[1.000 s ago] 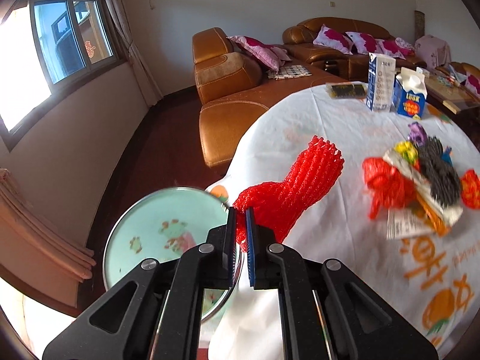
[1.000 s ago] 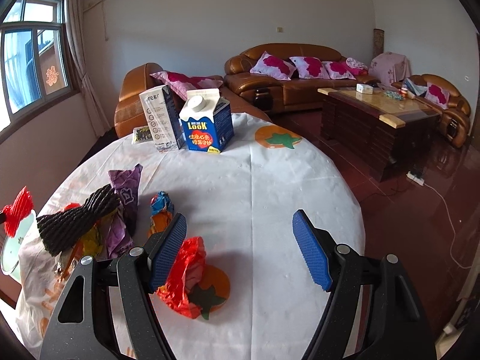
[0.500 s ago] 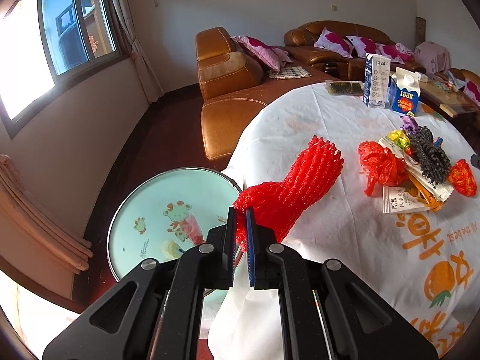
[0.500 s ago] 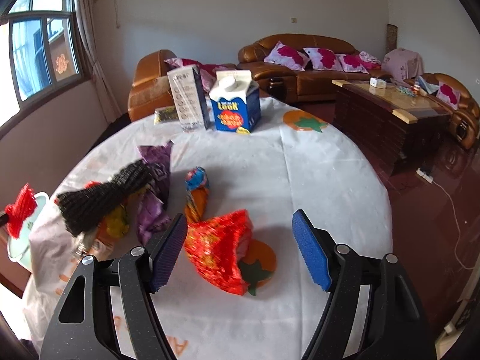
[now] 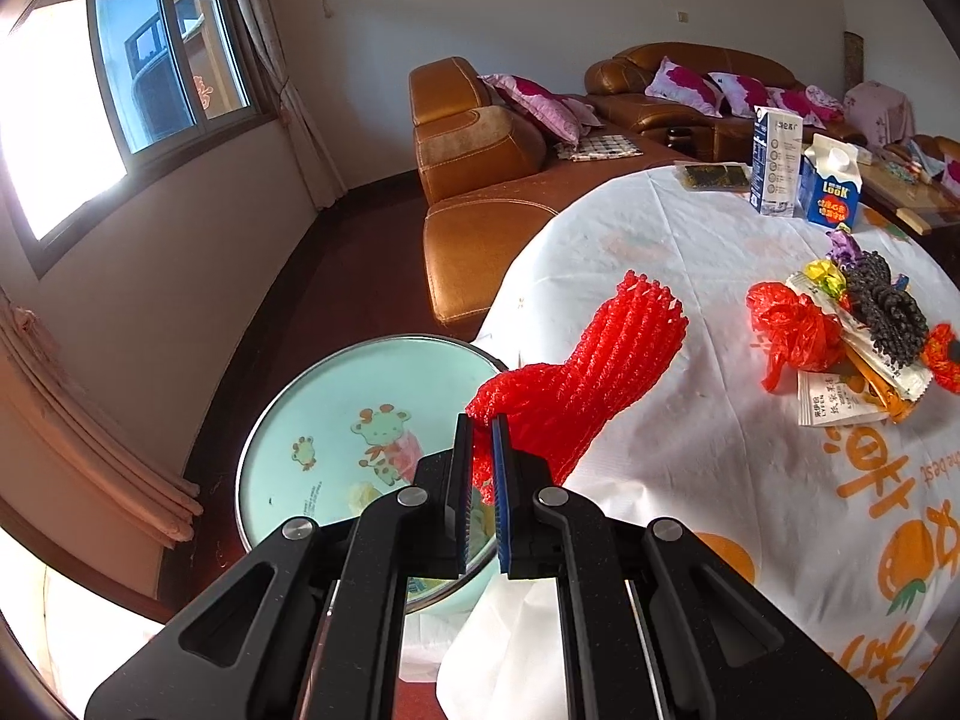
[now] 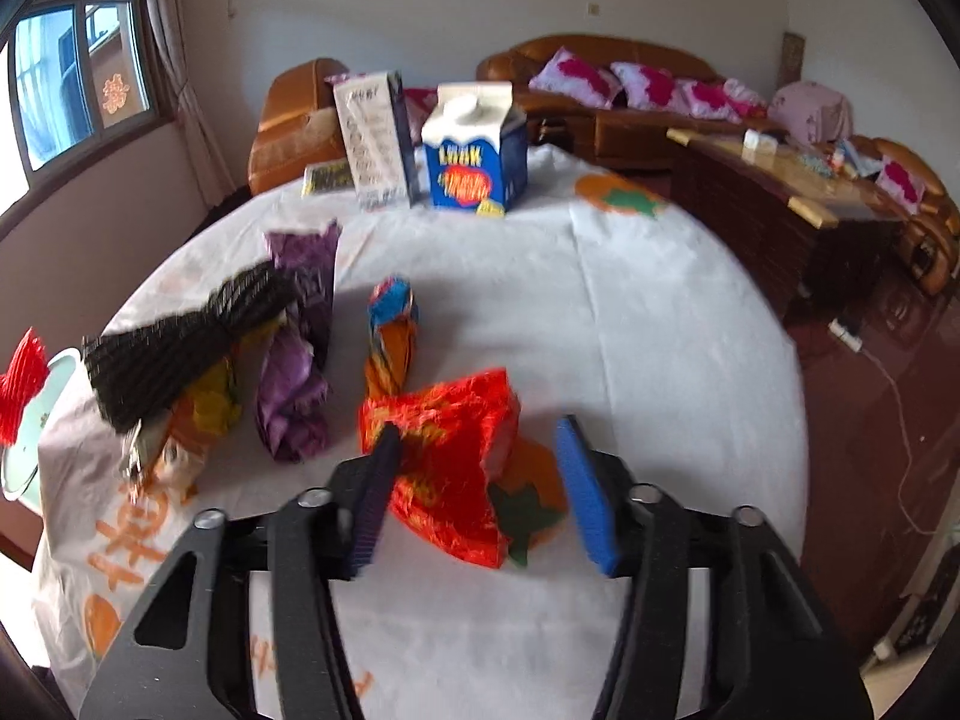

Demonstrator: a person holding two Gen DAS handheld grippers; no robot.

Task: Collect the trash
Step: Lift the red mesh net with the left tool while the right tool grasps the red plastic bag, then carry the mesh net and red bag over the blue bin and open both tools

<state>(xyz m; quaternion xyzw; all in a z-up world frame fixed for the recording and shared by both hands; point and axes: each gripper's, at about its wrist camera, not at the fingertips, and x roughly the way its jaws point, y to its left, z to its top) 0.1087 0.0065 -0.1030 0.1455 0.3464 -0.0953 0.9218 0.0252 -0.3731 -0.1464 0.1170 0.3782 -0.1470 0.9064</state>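
2 fingers (image 6: 576, 468) closing — red wrapper (image 6: 447, 450) between

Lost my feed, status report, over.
Left tool shut on red foam net, above basin. Right tool closing around red wrapper, not yet clamped. Nothing blocking.

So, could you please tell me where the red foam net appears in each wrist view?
Left wrist view: the red foam net sits centre frame, pinched in the left gripper above the pale green basin.
Right wrist view: only its frayed end shows at the far left edge.
Shared landmark: the blue LOOK carton.
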